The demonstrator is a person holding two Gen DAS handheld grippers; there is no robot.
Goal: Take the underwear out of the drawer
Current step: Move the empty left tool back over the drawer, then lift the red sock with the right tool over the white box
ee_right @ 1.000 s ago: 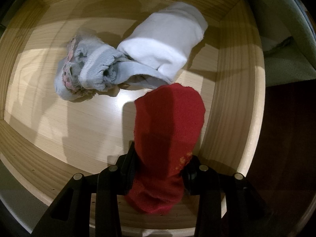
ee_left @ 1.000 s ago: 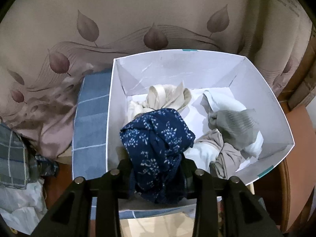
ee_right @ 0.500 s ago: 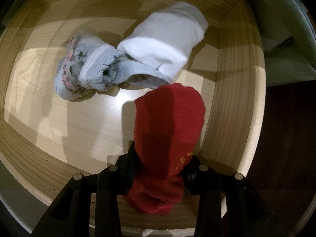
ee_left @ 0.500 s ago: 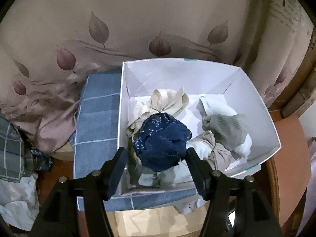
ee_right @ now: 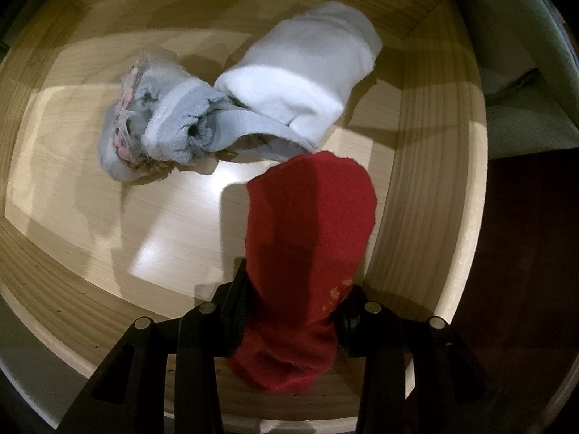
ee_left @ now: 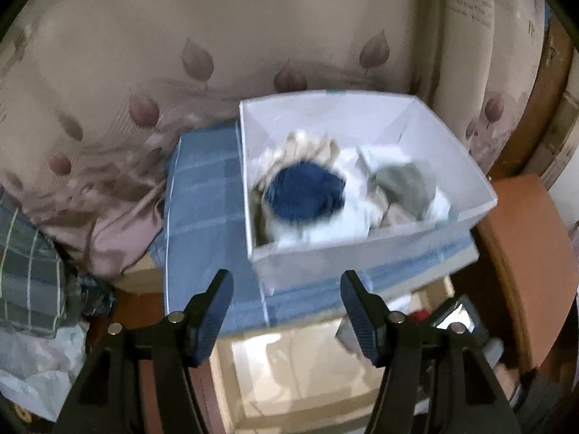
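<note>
In the left wrist view my left gripper (ee_left: 284,285) stands open and empty, drawn back from a white box (ee_left: 365,249). A navy patterned underwear (ee_left: 305,195) lies in that box on top of beige, white and grey pieces; the picture is blurred. In the right wrist view my right gripper (ee_right: 293,311) is shut on a red garment (ee_right: 307,235), held over the wooden drawer (ee_right: 427,195) near its right wall. On the drawer floor lie a white rolled piece (ee_right: 300,76) and a grey bundle (ee_right: 159,126) with pink trim.
The white box stands on a blue striped cloth (ee_left: 206,217), with a leaf-patterned curtain (ee_left: 181,54) behind. Plaid fabric (ee_left: 25,271) and a white bag lie at the left. A brown wooden surface (ee_left: 521,253) is at the right. Dark floor (ee_right: 524,253) lies right of the drawer.
The left gripper let go of the navy underwear, which dropped into the white box, then opened wide and drew back from the box. The right gripper with the red garment has not moved.
</note>
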